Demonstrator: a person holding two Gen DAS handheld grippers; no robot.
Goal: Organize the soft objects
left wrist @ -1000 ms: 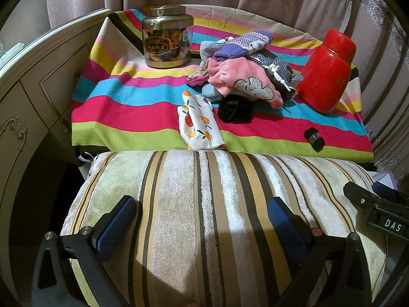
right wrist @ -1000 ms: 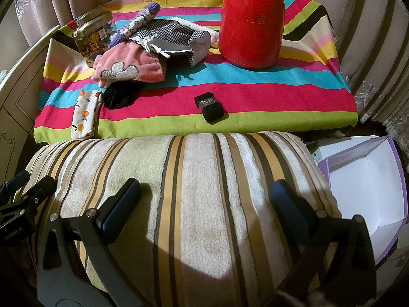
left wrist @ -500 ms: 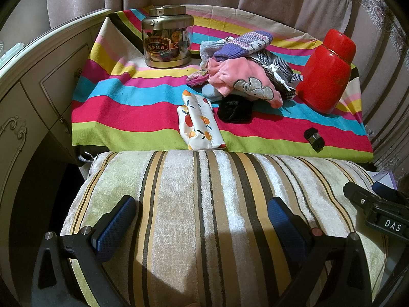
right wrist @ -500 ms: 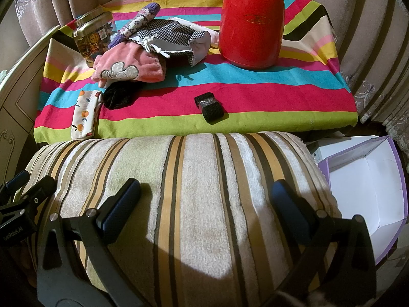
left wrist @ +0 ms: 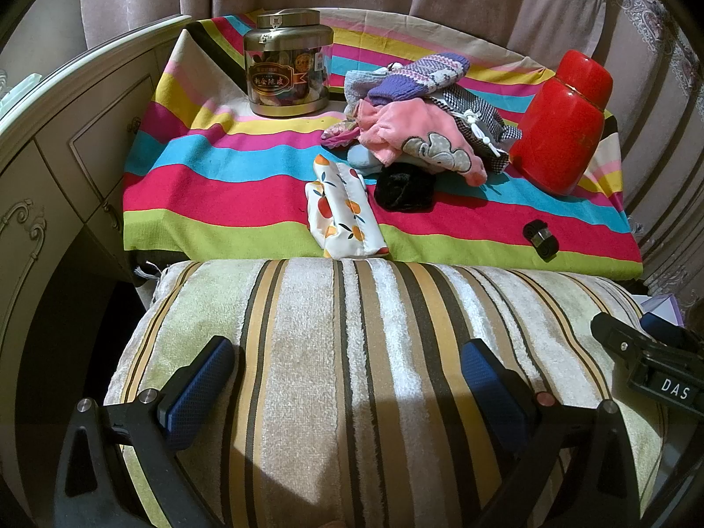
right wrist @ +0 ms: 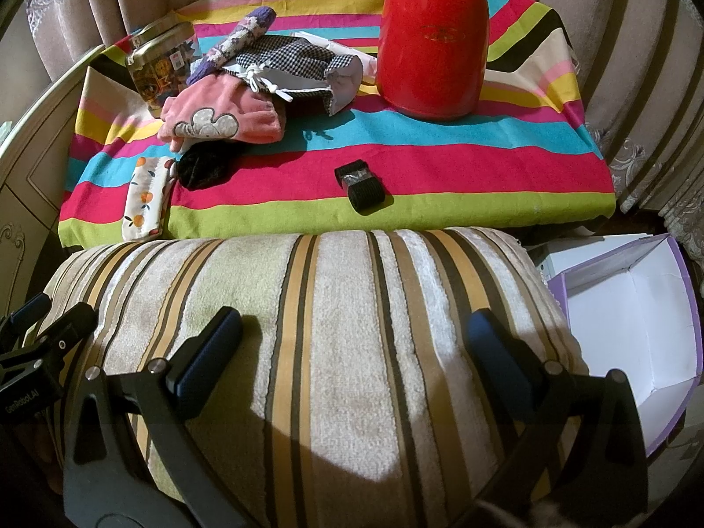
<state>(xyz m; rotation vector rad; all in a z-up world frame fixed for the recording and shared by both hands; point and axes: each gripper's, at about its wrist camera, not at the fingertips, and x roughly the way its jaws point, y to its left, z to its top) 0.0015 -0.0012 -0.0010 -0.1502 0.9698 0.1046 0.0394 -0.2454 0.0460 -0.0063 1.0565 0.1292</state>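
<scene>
Left gripper: fingers spread wide, over striped cushion.
Soft pile: mid-table on striped cloth, between tin jar and red jar.
Right gripper: spread, above cushion; nothing pinched.

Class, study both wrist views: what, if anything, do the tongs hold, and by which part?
Nothing is held. Both the left tongs and the right tongs stand open over the striped cushion, gripping no part of it.
</scene>
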